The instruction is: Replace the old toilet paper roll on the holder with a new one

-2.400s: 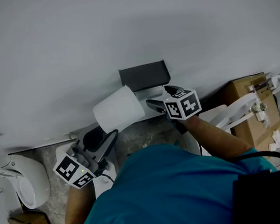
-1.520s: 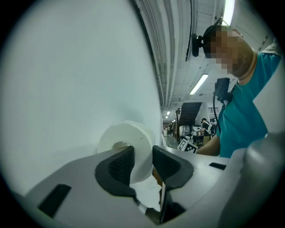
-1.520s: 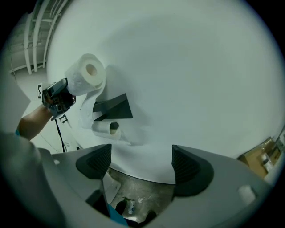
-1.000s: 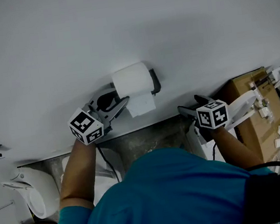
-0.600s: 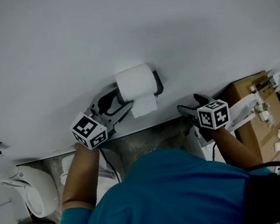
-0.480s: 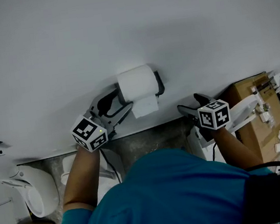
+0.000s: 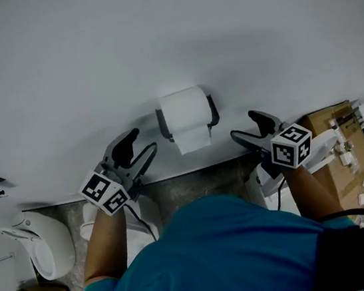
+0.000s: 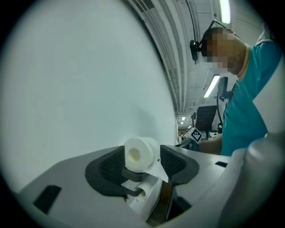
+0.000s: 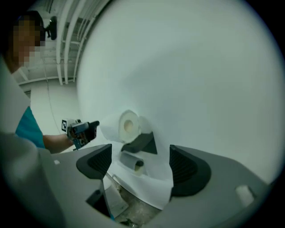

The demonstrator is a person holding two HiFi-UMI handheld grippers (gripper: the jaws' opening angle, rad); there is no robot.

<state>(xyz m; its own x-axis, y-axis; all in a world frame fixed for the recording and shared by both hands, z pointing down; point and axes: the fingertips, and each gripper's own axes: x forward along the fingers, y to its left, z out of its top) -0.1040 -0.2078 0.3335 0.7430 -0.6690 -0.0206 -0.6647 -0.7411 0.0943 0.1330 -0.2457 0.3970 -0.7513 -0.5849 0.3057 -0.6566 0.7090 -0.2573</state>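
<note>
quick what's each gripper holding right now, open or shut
Left gripper: open, holding nothing; the toilet paper roll sits on its holder, clear of the jaws.
Right gripper: open, holding nothing.

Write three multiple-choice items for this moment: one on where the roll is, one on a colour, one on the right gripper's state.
1. Where is the roll?
A. on a shelf
B. on the holder
C. on a chair

2. What colour is the person's shirt?
A. red
B. white
C. teal

3. How is the right gripper?
A. open and empty
B. shut on a second roll
C. shut on a cloth

Answers:
1 B, the head view shows the roll seated in the holder with a sheet hanging down.
2 C, the head view shows teal fabric across the shoulders.
3 A, the right gripper view shows its jaws apart, gripping nothing, with the roll well beyond them.
</note>
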